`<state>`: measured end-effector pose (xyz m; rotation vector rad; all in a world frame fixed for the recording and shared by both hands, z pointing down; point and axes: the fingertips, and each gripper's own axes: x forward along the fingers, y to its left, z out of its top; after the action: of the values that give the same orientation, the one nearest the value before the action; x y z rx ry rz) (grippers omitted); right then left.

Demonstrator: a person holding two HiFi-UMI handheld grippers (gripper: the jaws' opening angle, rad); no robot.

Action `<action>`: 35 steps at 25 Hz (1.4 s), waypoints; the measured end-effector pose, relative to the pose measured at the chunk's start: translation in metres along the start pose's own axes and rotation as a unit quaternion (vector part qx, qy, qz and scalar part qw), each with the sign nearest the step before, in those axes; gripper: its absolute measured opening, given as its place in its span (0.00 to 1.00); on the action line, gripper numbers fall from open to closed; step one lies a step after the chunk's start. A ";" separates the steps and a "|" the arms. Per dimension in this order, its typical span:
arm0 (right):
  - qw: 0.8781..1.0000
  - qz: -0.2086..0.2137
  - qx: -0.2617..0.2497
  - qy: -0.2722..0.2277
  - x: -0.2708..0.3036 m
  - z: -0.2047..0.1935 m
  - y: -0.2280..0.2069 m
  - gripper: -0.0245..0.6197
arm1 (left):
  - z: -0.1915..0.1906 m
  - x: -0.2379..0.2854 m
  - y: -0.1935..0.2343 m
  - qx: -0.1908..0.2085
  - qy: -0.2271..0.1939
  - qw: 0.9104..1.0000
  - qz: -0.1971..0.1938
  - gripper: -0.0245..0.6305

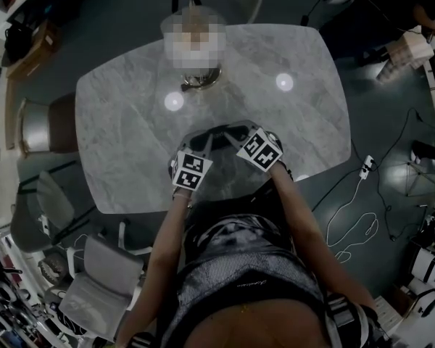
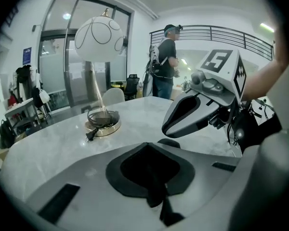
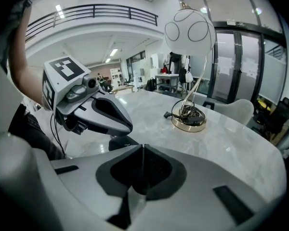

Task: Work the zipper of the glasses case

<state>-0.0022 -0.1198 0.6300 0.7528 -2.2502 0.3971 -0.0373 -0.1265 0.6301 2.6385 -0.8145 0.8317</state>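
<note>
Both grippers meet low over the near edge of the marble table (image 1: 130, 122). The glasses case shows only as a small dark rounded lump (image 2: 169, 142) just past the left gripper's tips and under the right one's nose; the right gripper view shows the case (image 3: 121, 142) the same way. My left gripper (image 2: 147, 145) has its jaws closed together. My right gripper (image 3: 142, 148) is closed too, with its pads meeting in a thin seam. Whether either pinches the zipper pull or part of the case is hidden. In the head view the left gripper (image 1: 205, 142) and right gripper (image 1: 233, 133) nearly touch.
A lamp with a white globe shade and a gold base (image 2: 102, 124) holding a coiled cord stands at the table's far middle. Chairs (image 1: 47, 125) stand at the left. A white cable (image 1: 355, 216) lies on the floor at right. A person (image 2: 164, 57) stands beyond the table.
</note>
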 end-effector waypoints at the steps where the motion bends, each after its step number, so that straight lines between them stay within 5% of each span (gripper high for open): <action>1: 1.000 -0.001 0.003 -0.009 -0.004 0.007 0.001 0.14 | 0.006 -0.003 -0.001 -0.003 -0.009 1.000 0.003 0.05; 21: 0.975 -0.029 0.032 -0.217 -0.085 0.116 0.003 0.14 | 0.094 -0.060 -0.002 -0.037 -0.138 0.988 0.061 0.05; 35: 0.958 -0.066 0.000 -0.279 -0.133 0.165 0.010 0.14 | 0.153 -0.102 -0.001 -0.039 -0.204 0.975 0.081 0.05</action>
<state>-0.0207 -0.1379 0.4196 1.1180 -2.6938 0.1249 -0.0377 -0.1409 0.4470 2.7371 -1.1471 0.2773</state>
